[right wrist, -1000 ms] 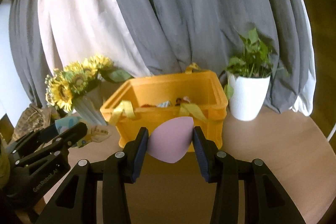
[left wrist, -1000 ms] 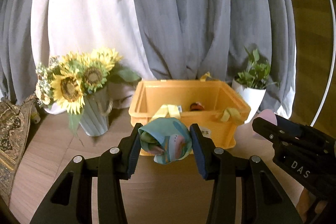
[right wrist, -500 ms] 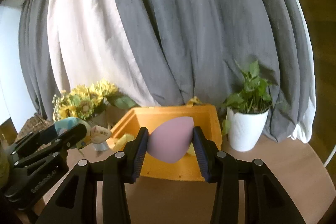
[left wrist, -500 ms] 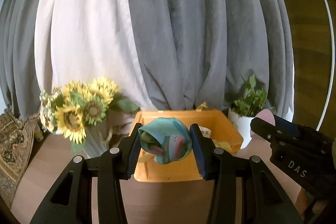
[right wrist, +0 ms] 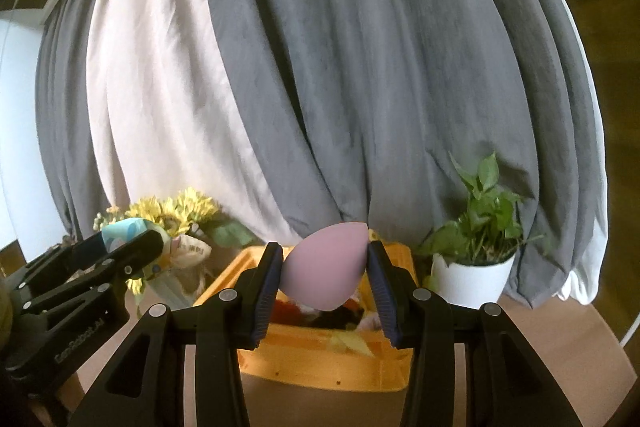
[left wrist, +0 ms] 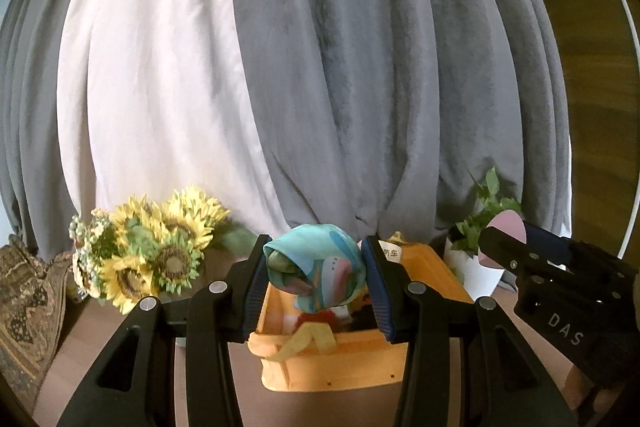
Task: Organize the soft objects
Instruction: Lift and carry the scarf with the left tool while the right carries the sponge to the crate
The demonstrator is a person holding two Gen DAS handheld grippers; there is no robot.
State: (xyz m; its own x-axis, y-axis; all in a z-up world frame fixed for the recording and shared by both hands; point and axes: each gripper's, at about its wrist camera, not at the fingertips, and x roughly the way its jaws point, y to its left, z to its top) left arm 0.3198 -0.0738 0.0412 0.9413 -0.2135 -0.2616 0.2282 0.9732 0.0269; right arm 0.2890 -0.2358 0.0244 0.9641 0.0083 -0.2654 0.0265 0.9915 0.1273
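**Left wrist and right wrist views: both tools loaded above the orange bin**

Left wrist view shows the left tool [left wrist: 316, 279] clamped on a bundled teal scarf [left wrist: 314, 273] with pink and green patches; both blue pads press into its sides, and the cloth bulges up and out between them. The bundle hangs in front of and above an orange plastic bin [left wrist: 344, 363] standing on the brown surface [left wrist: 100, 331]. Yellow ribbon and some darker items lie inside the bin, too blurred to name.

Right wrist view shows the right tool [right wrist: 326, 275] gripping a pink egg-shaped sponge [right wrist: 326, 267], its pointed end low and to the right, the pads tight on both flanks. It too sits over the near part of the bin [right wrist: 320, 363].

Sunflowers in a vase [left wrist: 148, 251] stand to the left of the bin, and a leafy plant in a white pot [right wrist: 472, 267] stands to the right, both close beside it. Grey and white curtains [left wrist: 320, 67] fill the background. Each tool appears at the edge of the other's view, side by side, apart from one another.
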